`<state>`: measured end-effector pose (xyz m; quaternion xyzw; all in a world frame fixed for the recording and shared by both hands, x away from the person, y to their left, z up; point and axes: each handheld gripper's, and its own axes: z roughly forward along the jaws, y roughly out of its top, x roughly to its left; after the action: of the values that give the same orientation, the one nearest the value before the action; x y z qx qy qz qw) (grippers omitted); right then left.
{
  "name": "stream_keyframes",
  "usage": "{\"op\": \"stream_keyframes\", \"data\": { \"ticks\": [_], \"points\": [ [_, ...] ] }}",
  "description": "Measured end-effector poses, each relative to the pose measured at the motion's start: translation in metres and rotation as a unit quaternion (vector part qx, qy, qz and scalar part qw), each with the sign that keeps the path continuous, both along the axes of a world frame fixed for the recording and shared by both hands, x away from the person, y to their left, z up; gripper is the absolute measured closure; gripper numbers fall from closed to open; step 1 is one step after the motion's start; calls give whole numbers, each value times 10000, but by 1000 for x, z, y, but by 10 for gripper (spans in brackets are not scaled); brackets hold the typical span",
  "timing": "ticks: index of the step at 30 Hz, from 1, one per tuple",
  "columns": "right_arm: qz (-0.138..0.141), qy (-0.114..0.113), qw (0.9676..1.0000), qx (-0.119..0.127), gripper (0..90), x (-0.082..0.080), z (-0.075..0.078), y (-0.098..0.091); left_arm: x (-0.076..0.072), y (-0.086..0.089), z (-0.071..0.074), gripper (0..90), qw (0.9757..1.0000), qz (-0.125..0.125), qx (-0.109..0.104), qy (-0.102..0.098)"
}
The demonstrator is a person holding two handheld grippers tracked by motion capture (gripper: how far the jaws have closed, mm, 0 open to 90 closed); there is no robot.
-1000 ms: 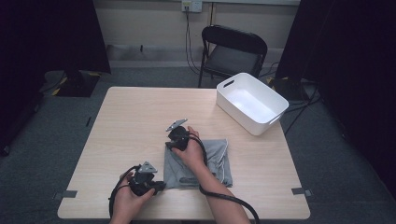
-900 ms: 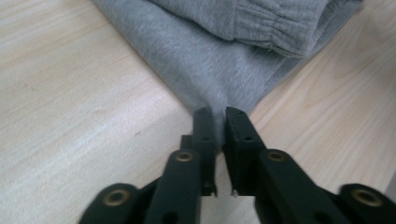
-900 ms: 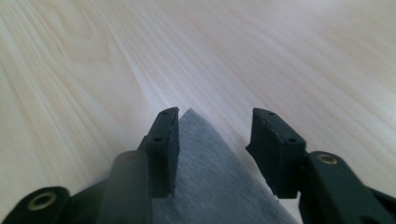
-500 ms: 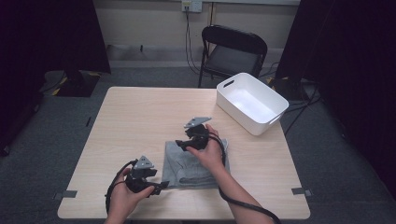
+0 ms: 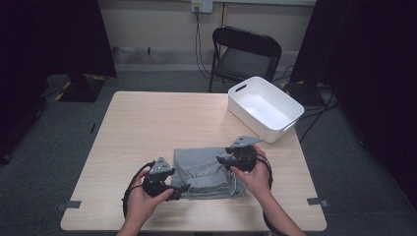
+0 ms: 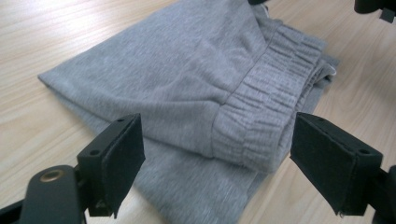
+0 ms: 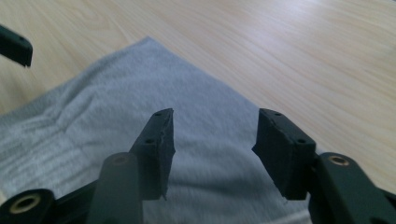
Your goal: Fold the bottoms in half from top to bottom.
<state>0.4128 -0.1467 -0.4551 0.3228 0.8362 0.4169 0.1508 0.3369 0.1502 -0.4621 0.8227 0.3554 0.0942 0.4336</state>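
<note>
Right now a folded pair of grey sweatpants (image 5: 206, 171) lies flat on the near half of the wooden table (image 5: 162, 123), between the person's two hands. The left gripper (image 5: 183, 189) sits at the near left corner of the sweatpants, its jaws pointing across the fabric. In the left gripper view those jaws stand wide apart, having just been opening, with the ribbed waistband (image 6: 261, 116) lying on the table between them; neither pad presses on it, so nothing is held. The far end of the waistband runs off under a dark shape at the top edge of that view, probably part of the other gripper, though too little of it shows to be sure.

The right gripper (image 5: 222, 161) hovers over the right part of the sweatpants. Its jaws are about half open and have just been closing, and in the right gripper view grey cloth lies beneath the gap; whether the tips touch the fabric I cannot tell, as the cloth there is blurred. They grip nothing.

From above, the right hand (image 5: 253, 174) covers the right edge of the sweatpants, and a white cord (image 5: 233, 183) peeks out beside it. A white bin (image 5: 290, 115) stands at the far right corner of the table, well apart from the sweatpants. Behind the table is a black folding chair (image 5: 246, 54), its legs partly hidden.
</note>
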Motion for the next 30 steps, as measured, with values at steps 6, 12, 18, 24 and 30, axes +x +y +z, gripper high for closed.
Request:
{"op": "stream_keyframes", "data": {
  "ticks": [6, 12, 18, 24, 30],
  "points": [
    [-385, -29, 9993, -6, 484, 4, -4, -22, -2, -20, 8, 174, 9996, -207, -107, -172],
    [-655, 86, 9978, -65, 492, 17, -9, -37, -3, -52, 9, 187, 9978, -593, -213, -212],
    [-747, 165, 9970, -105, 512, 25, -13, -39, -2, -83, 7, 211, 9951, -936, -122, -290],
    [-783, 238, 9963, -266, 561, 32, -16, -38, 3, -107, 6, 423, 9927, -1096, 99, -488],
    [-781, 308, 9959, -329, 568, 32, -22, -35, 12, -119, -3, 523, 9939, -972, 265, -443]
  ]
}}
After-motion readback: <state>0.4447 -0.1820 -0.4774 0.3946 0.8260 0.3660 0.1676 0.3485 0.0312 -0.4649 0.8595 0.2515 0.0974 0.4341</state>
